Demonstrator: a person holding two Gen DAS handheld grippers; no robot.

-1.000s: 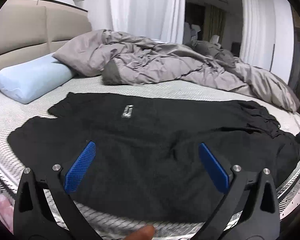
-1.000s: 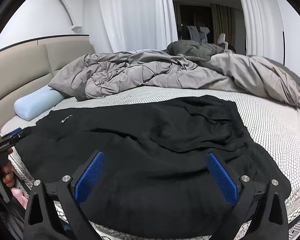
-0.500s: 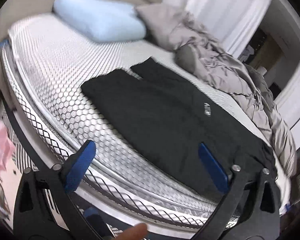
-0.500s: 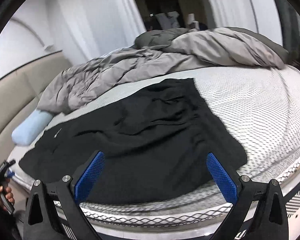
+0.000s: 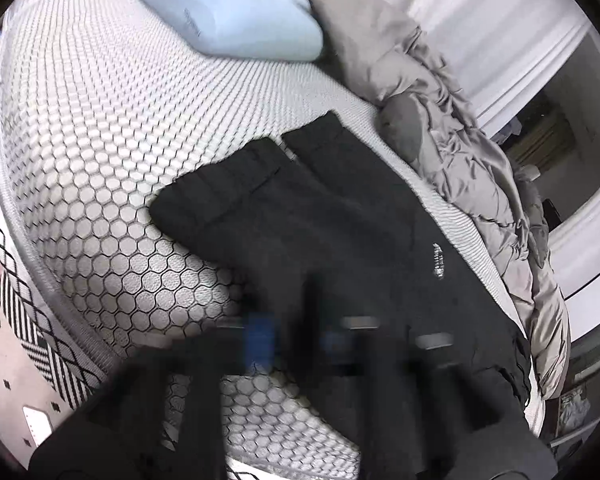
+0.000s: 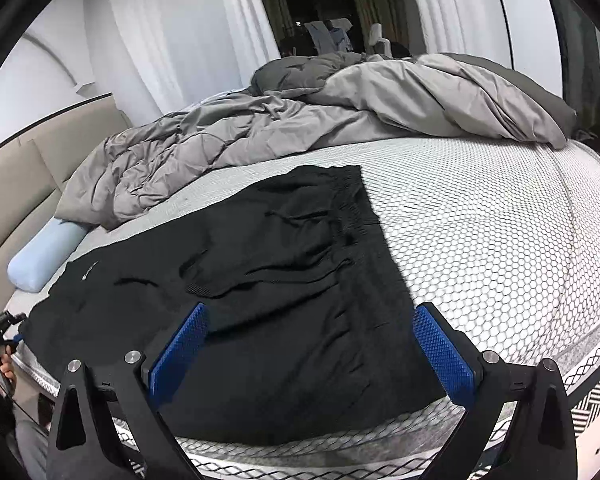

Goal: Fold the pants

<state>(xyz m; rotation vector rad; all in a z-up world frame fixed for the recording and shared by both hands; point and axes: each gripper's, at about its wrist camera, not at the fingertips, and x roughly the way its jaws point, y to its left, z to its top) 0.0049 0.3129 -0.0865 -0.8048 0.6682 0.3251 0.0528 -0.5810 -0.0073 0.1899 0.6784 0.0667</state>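
Black pants [image 6: 268,292] lay spread flat across the near half of a honeycomb-patterned mattress [image 6: 500,240], leg ends toward a pale blue pillow [image 6: 44,256] on the left, waistband to the right, with a rumpled grey duvet [image 6: 300,120] heaped behind them. At the left edge of the bed, the left gripper [image 5: 296,340] angled down over the near edge of one trouser leg [image 5: 300,216]; its jaws had just been closing and stood together, smeared by motion blur, so whether any cloth was pinched between the blue pads could not be made out. Seen from the right side, a person's hand [image 6: 0,364] held that tool's handle beside the leg ends, partly cut off by the frame. The right gripper [image 6: 308,348] hung tilted downward above the waistband end, its blue pads wide apart and clear of the fabric, the pants lying below and between them. A patterned rug [image 5: 28,320] showed beside the bed.
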